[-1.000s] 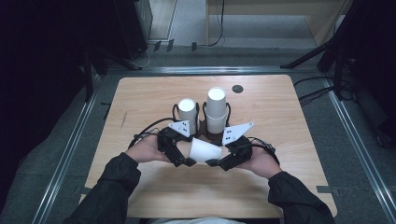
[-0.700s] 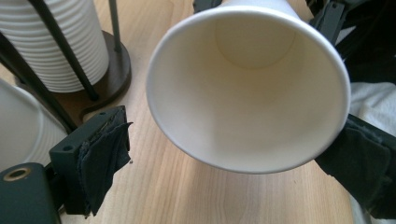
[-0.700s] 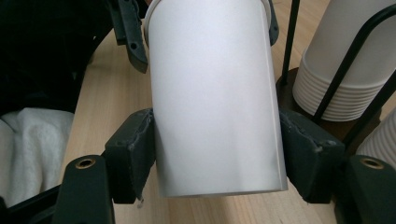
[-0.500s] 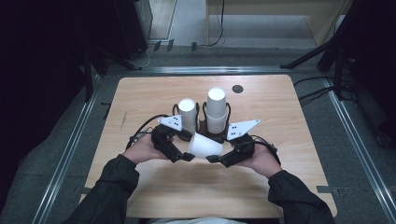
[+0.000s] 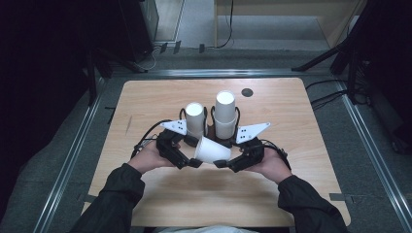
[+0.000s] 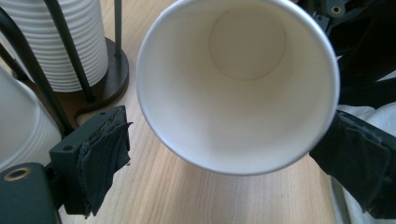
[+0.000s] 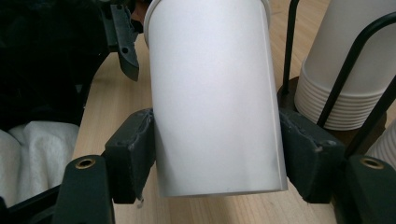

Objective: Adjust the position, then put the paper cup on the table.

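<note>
- Paper cup [image 5: 212,150] is lying on its side in the air just in front of the cup rack [image 5: 212,127], between the two grippers, mouth towards the left one.
- Right gripper [image 5: 224,163] has it: the right gripper view shows both padded jaws pressed on the cup's wall near the base [image 7: 217,93].
- Left gripper [image 5: 190,163] stands open. The left gripper view looks straight into the cup's mouth [image 6: 238,84], with one pad clear of the rim and the other right at it, can't tell if it's touching.
- Only the high view gives the whole layout: two stacks of white cups [image 5: 225,115] in the rack, and a small dark disc [image 5: 247,92] behind the rack.
- Table [image 5: 145,104] is light wood, with grey floor around it and a dark room.
</note>
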Tool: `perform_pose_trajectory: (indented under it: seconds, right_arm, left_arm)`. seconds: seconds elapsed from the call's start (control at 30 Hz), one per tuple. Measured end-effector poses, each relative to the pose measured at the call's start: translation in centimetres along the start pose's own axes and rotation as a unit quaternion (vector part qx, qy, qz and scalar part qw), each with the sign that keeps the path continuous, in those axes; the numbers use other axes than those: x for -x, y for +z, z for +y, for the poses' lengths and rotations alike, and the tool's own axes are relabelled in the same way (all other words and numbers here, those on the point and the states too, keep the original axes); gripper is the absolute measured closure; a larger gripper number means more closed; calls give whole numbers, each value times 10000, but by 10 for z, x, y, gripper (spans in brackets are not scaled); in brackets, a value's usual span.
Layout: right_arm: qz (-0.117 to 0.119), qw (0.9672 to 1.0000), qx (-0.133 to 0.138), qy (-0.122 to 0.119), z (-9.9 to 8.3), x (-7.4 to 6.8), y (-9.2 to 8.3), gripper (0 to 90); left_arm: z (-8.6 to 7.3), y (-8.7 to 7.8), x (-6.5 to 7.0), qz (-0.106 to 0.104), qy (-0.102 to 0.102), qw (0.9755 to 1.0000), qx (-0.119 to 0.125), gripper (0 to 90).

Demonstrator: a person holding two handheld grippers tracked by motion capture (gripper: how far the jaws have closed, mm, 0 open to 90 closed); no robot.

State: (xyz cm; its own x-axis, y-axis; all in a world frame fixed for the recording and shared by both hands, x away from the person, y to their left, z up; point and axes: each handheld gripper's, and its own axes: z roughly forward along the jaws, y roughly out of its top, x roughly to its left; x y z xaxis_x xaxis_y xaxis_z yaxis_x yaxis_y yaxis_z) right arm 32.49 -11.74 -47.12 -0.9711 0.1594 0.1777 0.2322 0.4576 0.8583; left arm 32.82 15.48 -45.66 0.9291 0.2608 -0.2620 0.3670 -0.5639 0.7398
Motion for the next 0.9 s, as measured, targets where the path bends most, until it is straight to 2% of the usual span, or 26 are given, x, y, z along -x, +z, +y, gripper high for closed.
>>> perform_pose_trajectory:
  seconds: [0.2,0.5,0.57,0.6,0.9]
  right_arm:
    - [15,10000,-49,1,-1,-1,0,317]
    - [119,9999,107,46,1,0,0,317]
    - [163,9998,129,76,1,0,0,317]
    - [180,9998,105,77,1,-1,1,317]
    - [242,9996,88,105,2,-1,3,319]
  left_arm:
    - [1,6,-1,-107,-59,9999,109,57]
    - [2,9,-2,-224,-75,9993,278,73]
    - [2,9,-2,-273,-103,9991,319,125]
    - [2,8,-2,-323,-132,9985,413,128]
    - [0,4,-2,-397,-99,9979,500,175]
